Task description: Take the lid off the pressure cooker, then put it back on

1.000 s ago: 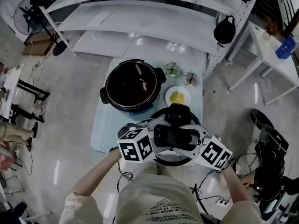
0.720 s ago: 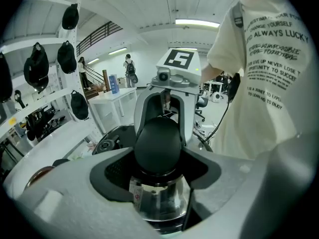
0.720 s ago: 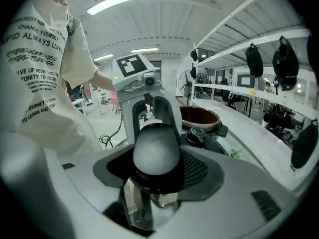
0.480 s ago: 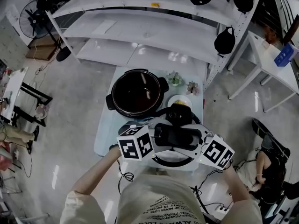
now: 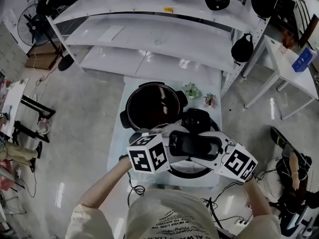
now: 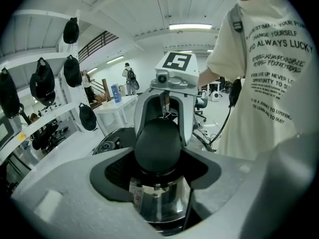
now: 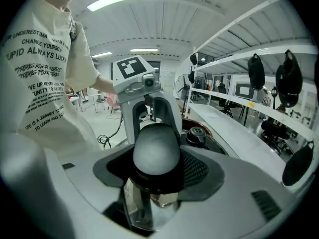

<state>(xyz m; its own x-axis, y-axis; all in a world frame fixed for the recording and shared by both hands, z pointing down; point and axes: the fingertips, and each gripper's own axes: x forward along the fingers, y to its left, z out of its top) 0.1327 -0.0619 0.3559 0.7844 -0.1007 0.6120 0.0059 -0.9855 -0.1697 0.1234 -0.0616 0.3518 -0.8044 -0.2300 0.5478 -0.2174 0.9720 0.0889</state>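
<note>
- The left gripper point(image 5: 172, 146) is clamped on one end of the lid's black handle point(image 6: 158, 142); its jaws stand wide around it.
- The right gripper point(image 5: 215, 151) grips the opposite end the same way, facing the left one across the handle.
- The lid point(image 5: 187, 169) hangs below and between both grippers, off the cooker.
- The open pot point(image 5: 152, 106) sits on the table point(image 5: 117, 138), ahead of the grippers and to the left gripper's side.
- Judged from this, removal is done; carrying the lid back over the pot, lowering and seating it remain.

The lid point(image 5: 193, 144) has risen nearer the pot point(image 5: 149, 106).
</note>
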